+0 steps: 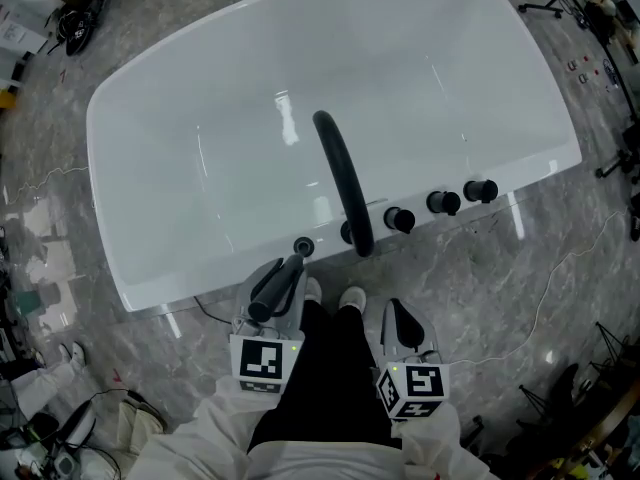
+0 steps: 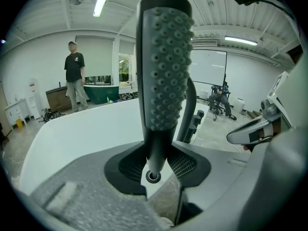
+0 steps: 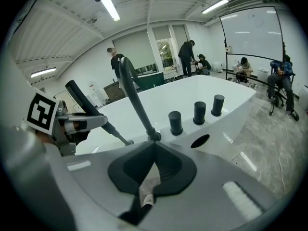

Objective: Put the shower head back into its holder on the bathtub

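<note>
The black shower head [image 1: 278,285] lies between the jaws of my left gripper [image 1: 283,278], which is shut on its handle. Its lower tip points at the round holder ring [image 1: 303,247] on the near rim of the white bathtub [image 1: 200,268]. In the left gripper view the shower head [image 2: 166,66] stands upright, grey nubbed face toward the camera, its tip just above the holder ring [image 2: 153,176]. My right gripper [image 1: 403,320] hangs over the floor beside the tub, shut with nothing in it; its pads [image 3: 166,165] meet at the tip.
A black arched spout [image 1: 342,178] rises from the rim, with three black knobs [image 1: 443,202] to its right. My shoes [image 1: 330,293] stand against the tub. Cables and stands lie on the marble floor [image 1: 560,268]. A person [image 2: 75,76] stands far behind the tub.
</note>
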### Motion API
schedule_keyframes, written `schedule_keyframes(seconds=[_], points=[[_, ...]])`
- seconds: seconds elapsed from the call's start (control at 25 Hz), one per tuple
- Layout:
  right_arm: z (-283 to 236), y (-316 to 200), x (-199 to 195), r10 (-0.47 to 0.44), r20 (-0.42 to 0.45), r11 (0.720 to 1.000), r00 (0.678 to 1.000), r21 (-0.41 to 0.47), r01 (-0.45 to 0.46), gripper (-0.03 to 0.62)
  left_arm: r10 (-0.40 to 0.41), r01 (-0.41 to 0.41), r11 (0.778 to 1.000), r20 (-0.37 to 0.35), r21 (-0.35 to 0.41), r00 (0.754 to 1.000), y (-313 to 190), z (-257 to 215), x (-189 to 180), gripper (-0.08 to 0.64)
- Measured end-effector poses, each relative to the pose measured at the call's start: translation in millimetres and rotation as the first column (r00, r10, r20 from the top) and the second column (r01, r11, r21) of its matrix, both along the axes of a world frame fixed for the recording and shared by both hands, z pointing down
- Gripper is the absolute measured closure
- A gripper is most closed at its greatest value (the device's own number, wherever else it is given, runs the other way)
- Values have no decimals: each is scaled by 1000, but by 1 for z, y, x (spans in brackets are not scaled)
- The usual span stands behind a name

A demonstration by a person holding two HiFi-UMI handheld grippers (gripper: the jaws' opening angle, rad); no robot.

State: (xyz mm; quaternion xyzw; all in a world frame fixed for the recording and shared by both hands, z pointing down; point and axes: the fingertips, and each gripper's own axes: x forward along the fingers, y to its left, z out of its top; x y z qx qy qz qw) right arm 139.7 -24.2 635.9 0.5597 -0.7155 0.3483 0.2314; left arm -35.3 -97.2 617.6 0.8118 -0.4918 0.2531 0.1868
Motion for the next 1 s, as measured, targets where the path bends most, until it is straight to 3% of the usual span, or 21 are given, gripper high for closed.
schedule_keyframes(seconds=[1.0], points=[[30,0,-4,35,16,997,999,-72,-33,586,24,-23,996,10,-85,1000,-6,59,2,423]])
